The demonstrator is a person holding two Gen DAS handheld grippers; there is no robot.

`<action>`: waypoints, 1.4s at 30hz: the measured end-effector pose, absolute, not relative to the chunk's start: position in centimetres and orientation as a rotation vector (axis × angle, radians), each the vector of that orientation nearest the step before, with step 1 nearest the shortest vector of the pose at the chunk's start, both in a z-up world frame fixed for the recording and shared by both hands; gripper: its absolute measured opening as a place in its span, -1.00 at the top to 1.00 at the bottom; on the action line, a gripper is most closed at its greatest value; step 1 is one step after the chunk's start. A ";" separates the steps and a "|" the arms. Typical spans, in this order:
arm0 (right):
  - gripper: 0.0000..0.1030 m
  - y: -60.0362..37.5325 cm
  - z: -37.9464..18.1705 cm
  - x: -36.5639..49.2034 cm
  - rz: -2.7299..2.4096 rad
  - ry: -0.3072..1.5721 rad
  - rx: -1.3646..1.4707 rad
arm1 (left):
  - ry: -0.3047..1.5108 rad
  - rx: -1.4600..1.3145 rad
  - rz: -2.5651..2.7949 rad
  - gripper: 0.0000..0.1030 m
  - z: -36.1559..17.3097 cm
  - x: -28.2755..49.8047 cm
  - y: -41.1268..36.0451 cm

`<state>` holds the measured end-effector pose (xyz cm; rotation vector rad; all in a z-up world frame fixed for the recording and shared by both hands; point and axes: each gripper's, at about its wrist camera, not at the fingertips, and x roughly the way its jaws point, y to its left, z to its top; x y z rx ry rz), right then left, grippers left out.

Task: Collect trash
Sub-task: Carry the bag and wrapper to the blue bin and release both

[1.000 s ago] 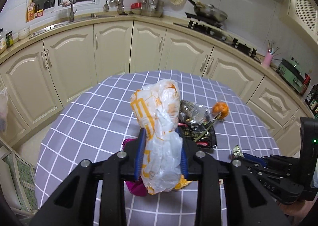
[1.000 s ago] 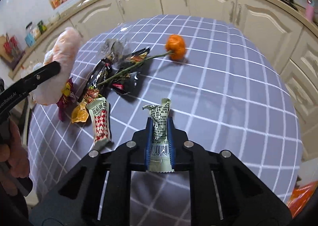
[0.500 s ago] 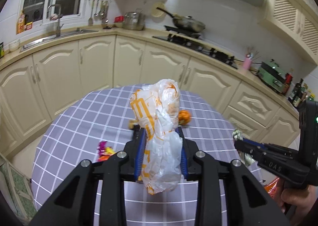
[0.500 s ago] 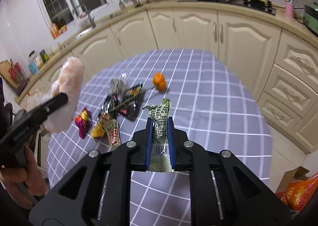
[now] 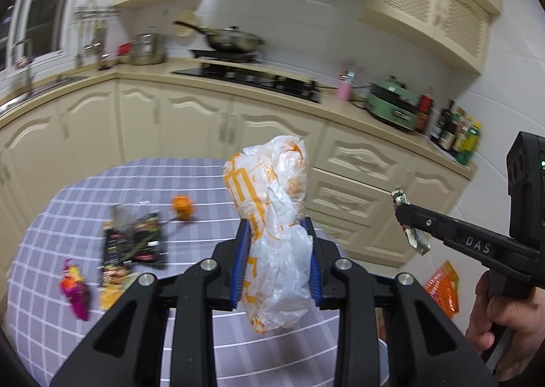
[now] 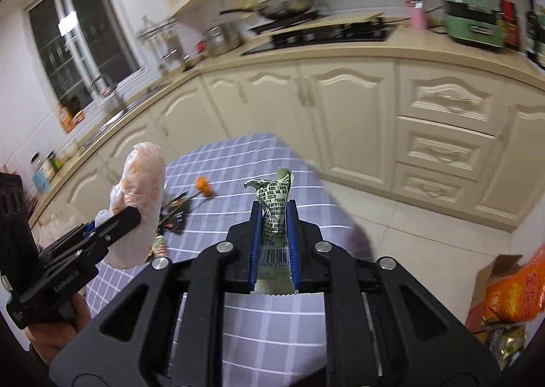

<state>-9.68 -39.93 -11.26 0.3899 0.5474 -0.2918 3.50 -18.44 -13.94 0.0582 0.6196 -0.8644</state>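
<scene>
My left gripper [image 5: 276, 234] is shut on a crumpled white and orange plastic bag [image 5: 272, 216], held in the air above the near edge of the round table [image 5: 51, 189]. The right gripper [image 6: 274, 213] is shut on a green printed wrapper [image 6: 274, 203] with a barcode, lifted over the table's right edge. In the left wrist view the right gripper [image 5: 405, 216] shows at the right with that wrapper [image 5: 417, 240]. On the checked cloth lie dark snack wrappers [image 5: 133, 240], an orange flower on a stem [image 5: 182, 205] and a pink wrapper [image 5: 75, 288].
Cream kitchen cabinets [image 6: 357, 108] curve round behind the table, with a stove, pans and bottles on the counter. An open cardboard box and orange bags [image 6: 511, 291] sit on the tiled floor at the right. A person's hand [image 5: 504, 319] holds the right gripper's handle.
Both grippers have risen and swung to the right away from the table's middle, each keeping its load. The litter on the cloth now lies farther off and to the left.
</scene>
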 end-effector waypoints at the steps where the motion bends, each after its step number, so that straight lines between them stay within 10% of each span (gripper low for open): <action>1: 0.72 -40.7 -11.2 -10.9 -0.320 0.538 0.400 | 0.620 0.065 -0.895 0.44 -13.9 2.8 -19.5; 38: 0.68 -55.4 -33.8 -38.0 -0.882 0.690 1.046 | 1.161 0.641 -1.424 0.42 -38.0 -19.0 -45.4; 41: 0.65 -55.8 -35.3 -38.2 -0.896 0.702 1.092 | 1.204 0.673 -1.434 0.19 -39.3 -19.1 -46.1; 42: 0.43 -56.0 -35.7 -38.4 -0.899 0.698 1.111 | 1.207 0.687 -1.435 -0.20 -39.4 -19.1 -46.2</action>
